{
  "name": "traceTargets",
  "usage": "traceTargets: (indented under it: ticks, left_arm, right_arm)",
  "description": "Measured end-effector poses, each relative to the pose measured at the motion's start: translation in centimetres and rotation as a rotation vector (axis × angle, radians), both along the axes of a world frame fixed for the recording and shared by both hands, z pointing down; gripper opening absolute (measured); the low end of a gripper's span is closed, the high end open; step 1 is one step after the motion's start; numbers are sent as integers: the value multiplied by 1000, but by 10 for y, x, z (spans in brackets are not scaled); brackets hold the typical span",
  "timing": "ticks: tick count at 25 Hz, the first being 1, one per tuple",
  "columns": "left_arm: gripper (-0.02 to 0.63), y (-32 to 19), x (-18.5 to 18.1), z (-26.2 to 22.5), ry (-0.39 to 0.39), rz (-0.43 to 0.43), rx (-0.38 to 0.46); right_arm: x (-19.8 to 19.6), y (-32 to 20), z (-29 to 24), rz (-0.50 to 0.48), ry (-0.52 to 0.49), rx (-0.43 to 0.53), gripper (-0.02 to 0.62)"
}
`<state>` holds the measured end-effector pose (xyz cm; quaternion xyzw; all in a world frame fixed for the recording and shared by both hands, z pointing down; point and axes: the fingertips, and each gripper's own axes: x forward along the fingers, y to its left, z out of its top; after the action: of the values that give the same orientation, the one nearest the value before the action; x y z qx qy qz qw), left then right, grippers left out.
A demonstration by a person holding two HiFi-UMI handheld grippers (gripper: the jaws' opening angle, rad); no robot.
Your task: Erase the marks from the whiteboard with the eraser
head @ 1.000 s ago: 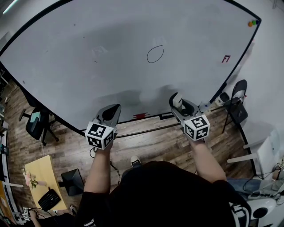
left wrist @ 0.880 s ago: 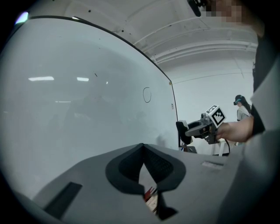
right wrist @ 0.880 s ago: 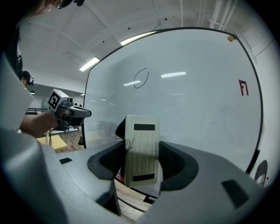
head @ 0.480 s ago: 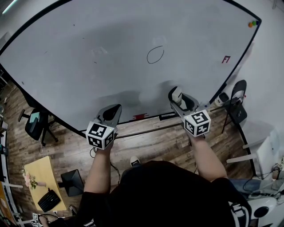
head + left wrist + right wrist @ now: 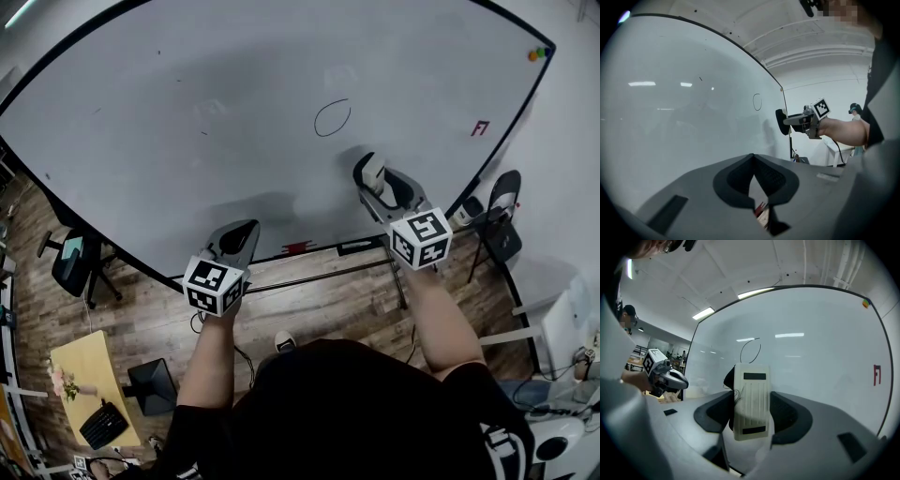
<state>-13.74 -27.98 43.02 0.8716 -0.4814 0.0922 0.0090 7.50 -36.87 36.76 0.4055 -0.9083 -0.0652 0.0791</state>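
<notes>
R gripper (image 5: 374, 180) clamps eraser (image 5: 751, 399), long axis upright

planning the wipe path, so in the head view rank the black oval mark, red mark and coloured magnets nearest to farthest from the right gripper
From the right gripper, shut on the white eraser:
1. black oval mark, just up-left on the whiteboard
2. small red mark, off right near the board's edge
3. coloured round magnets, top right corner
</notes>
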Motion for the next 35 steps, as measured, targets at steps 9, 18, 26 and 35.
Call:
traceTargets:
  ticks: [9,18,26,35]
  left_arm:
    - [11,-6,-8,-3,3,-4,-7]
    - [11,-13,-13,-4,2,2,-9]
    - [11,-19,-19,-1,-12,5,-13]
    - [11,-27,-20,4,-7,17,-31]
  right_arm:
    - [-15,-19,-50,5,-4,103,236]
    - [-22,-34,-93,23,-19,184,236]
    - [-25,-47,-117,84,8,256,235]
    - [-30,-49,-118,117,36,308,235]
